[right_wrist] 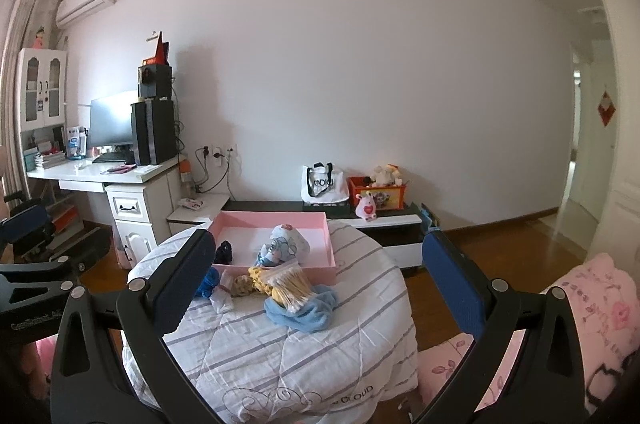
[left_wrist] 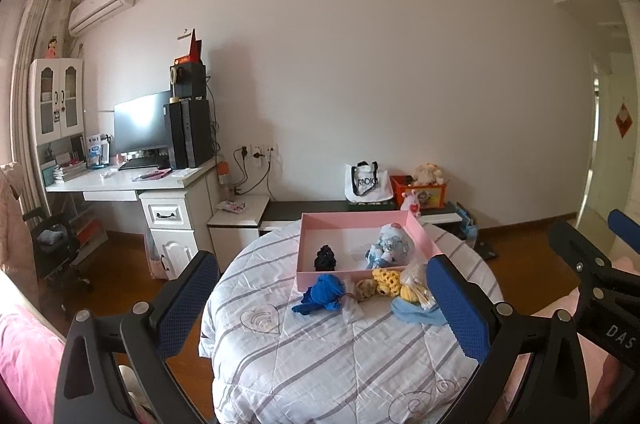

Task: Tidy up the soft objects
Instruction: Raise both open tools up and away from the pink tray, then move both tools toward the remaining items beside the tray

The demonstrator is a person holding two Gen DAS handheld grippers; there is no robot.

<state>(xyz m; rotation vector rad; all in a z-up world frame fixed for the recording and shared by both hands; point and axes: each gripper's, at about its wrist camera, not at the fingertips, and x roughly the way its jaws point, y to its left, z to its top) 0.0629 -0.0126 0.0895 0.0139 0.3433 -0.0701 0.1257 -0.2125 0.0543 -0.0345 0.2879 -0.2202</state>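
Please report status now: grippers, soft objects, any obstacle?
Left gripper and right gripper open, empty. Two toys in pink tray; blue yarn outside. Nothing blocking.

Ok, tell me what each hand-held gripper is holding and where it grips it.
Nothing. Left hand-held gripper and right hand-held gripper are both open and empty.

Left wrist view: faces the far wall, above the quilt-covered table (left_wrist: 320, 344), left of its twin.
Right wrist view: same heading, slightly nearer.
Shared: pink tray (right_wrist: 316, 228), desk (right_wrist: 100, 179).

A home bedroom: quilt (left_wrist: 320, 344), computer desk (left_wrist: 132, 179), wall air conditioner (left_wrist: 104, 5)
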